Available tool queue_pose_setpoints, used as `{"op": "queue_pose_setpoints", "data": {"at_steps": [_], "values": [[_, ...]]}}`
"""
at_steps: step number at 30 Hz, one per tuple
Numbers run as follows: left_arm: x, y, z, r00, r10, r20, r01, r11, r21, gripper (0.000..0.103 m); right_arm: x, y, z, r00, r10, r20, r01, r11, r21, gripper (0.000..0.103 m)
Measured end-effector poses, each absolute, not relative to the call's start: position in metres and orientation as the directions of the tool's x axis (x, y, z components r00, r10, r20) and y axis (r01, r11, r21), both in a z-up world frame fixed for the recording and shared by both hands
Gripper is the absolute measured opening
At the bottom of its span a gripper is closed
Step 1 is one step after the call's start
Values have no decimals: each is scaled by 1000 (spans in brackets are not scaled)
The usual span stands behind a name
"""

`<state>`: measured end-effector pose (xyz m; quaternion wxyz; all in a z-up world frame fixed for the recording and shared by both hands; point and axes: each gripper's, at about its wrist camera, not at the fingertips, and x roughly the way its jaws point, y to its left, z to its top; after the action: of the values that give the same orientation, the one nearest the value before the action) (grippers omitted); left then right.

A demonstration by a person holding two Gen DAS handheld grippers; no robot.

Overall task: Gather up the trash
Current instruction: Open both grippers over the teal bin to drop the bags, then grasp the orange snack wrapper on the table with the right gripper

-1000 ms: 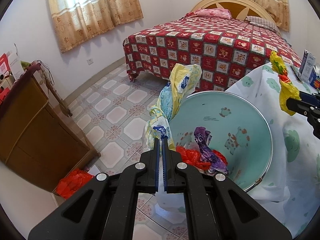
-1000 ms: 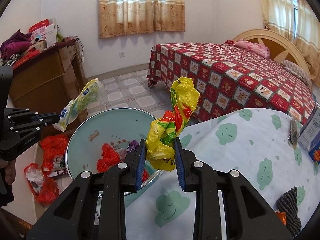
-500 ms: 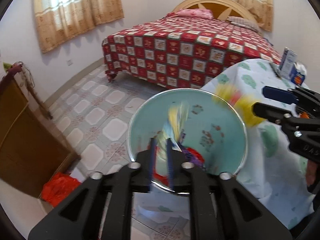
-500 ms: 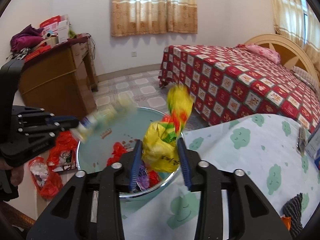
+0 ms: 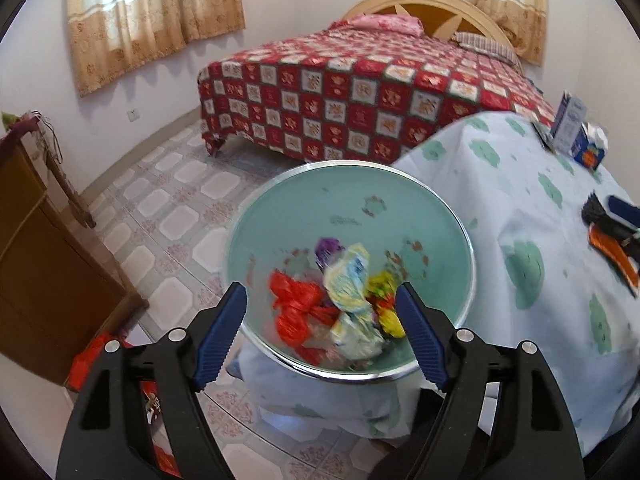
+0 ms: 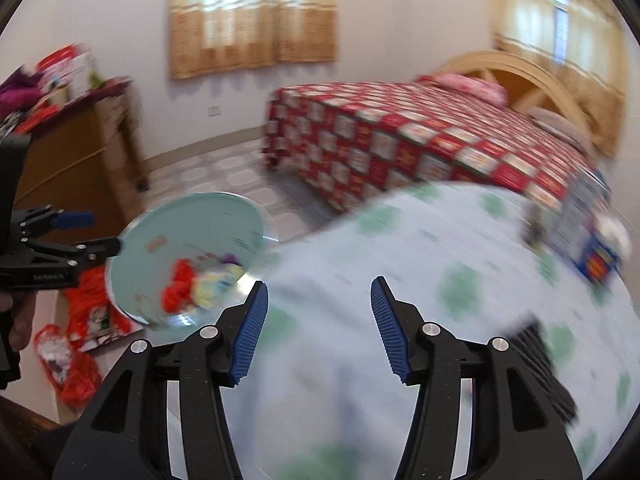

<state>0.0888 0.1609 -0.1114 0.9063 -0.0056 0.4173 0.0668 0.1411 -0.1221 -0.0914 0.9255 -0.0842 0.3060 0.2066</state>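
Note:
A light green round bin with a metal rim stands beside the cloth-covered table. Inside lie a pale yellow and blue wrapper, a yellow wrapper, red plastic and a purple scrap. My left gripper is open and empty just above the bin's near rim. My right gripper is open and empty over the table cloth, right of the bin. The left gripper also shows at the left of the right wrist view.
The table has a white cloth with green prints; cartons stand at its far side and a dark brush lies on it. A bed with a red checked cover is behind. A wooden cabinet and red bags are left.
Both grippers have opened and let go of their wrappers, which now lie in the bin. The right gripper has swung right, away from the bin, over the table.

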Motion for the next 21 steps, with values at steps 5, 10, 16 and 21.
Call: {"op": "queue_pose_setpoints", "data": {"at_steps": [5, 10, 16, 21], "values": [[85, 126, -127, 625, 70, -778, -48, 998, 51, 77, 124, -205, -100, 756, 205, -622, -266, 964, -5, 54], [80, 105, -128, 628, 57, -776, -3, 997, 71, 79, 118, -253, -115, 715, 190, -673, -221, 974, 40, 56], [76, 104, -120, 641, 72, -765, -12, 996, 84, 81, 130, -251, -137, 618, 218, -756, -261, 963, 64, 55], [77, 105, -115, 644, 77, -761, -23, 996, 82, 81, 123, -247, -138, 590, 286, -755, -315, 943, 111, 25]]}}
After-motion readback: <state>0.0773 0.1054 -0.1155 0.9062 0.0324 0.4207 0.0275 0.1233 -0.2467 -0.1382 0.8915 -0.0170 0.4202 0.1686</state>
